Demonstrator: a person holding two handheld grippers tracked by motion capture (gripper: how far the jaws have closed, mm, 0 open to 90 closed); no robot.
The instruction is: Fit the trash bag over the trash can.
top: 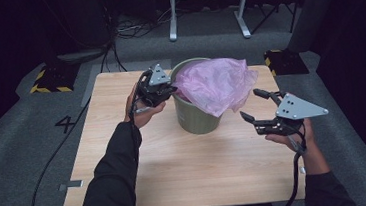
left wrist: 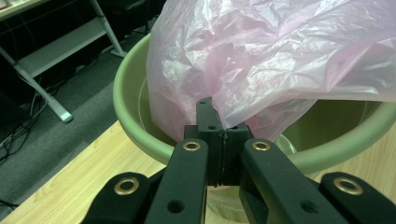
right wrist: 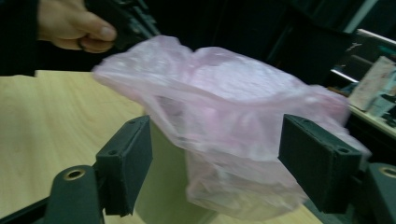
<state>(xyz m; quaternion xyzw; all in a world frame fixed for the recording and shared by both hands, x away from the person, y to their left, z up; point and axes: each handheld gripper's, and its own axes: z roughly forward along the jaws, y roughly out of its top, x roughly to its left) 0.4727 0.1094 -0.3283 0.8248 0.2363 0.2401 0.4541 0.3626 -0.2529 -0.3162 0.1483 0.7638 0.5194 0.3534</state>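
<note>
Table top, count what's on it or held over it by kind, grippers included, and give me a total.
Green bins: 1
Pink plastic bags: 1, draped in and over the bin
Handheld grippers: 2, the left gripper pinching the bag's edge, the right gripper open beside the bin
Total: 4

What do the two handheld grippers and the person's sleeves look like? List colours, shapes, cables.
Left gripper and right gripper: black two-jaw tools with brass-coloured rivets, each topped by a grey three-cornered plate. The jaws end in flat black rectangular pads. A black cable trails from each. Both sleeves are black and long.
</note>
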